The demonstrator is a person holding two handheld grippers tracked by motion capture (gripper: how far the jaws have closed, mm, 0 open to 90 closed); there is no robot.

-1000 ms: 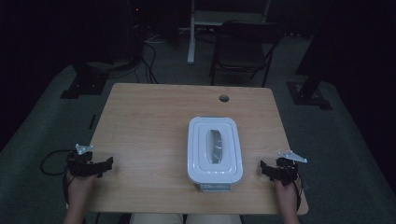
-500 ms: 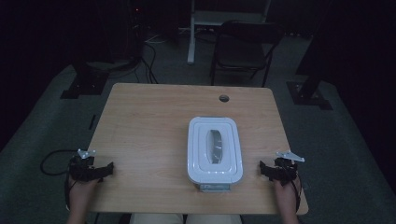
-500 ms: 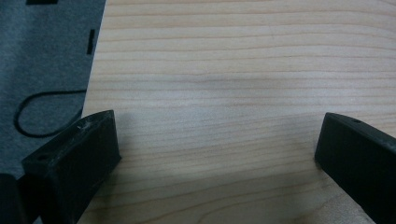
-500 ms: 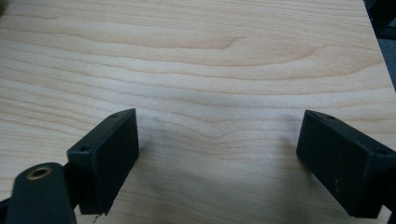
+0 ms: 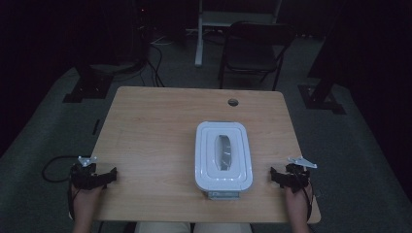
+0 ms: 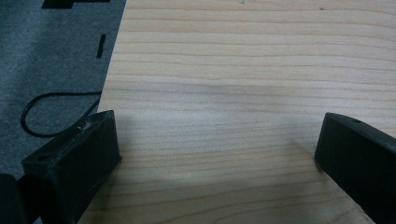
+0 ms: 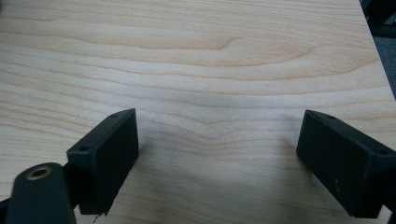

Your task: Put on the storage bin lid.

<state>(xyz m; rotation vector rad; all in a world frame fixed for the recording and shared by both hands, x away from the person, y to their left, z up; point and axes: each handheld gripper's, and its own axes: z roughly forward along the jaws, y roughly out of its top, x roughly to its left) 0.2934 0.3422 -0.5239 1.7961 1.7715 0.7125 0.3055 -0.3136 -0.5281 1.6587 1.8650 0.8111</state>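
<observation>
Left gripper (image 5: 104, 177), jaws spread wide, nothing between them; sits at the table (image 5: 160, 126) edge, well apart from the white lidded container (image 5: 223, 155), on its left. Right gripper (image 5: 281, 177) likewise spread and empty, near the container's right side, not touching. Container lies flat, close to the table's near edge, between both grippers. Risk, as judged: a one-sided push could slide it off that near edge; smooth lid may slip from the jaws.
</observation>
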